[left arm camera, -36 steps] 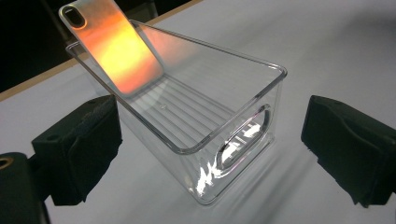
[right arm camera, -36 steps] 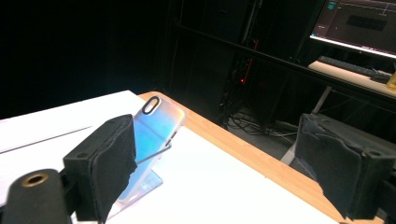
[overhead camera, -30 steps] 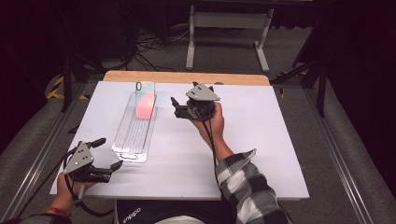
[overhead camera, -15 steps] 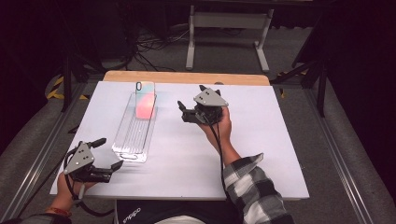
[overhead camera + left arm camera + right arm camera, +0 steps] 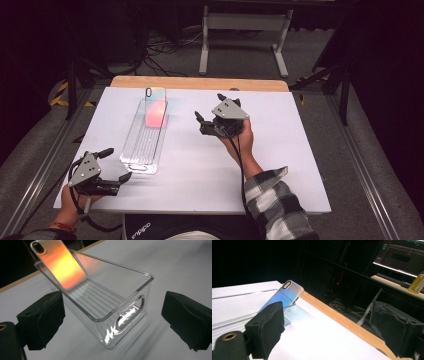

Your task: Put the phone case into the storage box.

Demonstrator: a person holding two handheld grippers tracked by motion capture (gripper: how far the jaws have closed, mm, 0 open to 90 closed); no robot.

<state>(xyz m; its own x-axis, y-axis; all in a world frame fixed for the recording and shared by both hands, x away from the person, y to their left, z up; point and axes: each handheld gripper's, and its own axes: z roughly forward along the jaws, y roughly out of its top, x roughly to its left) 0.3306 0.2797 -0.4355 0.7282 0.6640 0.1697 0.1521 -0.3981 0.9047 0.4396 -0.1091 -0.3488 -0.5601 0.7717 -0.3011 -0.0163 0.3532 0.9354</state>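
A long clear plastic bin lies on the white table, left of centre. A phone in an iridescent pink-orange case leans inside its far end, camera end up. My left gripper is open at the front left, just short of the bin's near end. In the left gripper view the bin and phone lie ahead between the wide-apart jaws. My right gripper is open and empty over the table's middle, right of the bin. The right gripper view shows the phone past the left pad.
A bare wooden strip runs along the table's far edge. A metal stand and cables sit on the floor beyond. White table surface lies between the two grippers. A monitor and a yellow bottle are far off.
My right gripper has drifted to the right and a little nearer, away from the bin. The left gripper, bin and phone have not moved.
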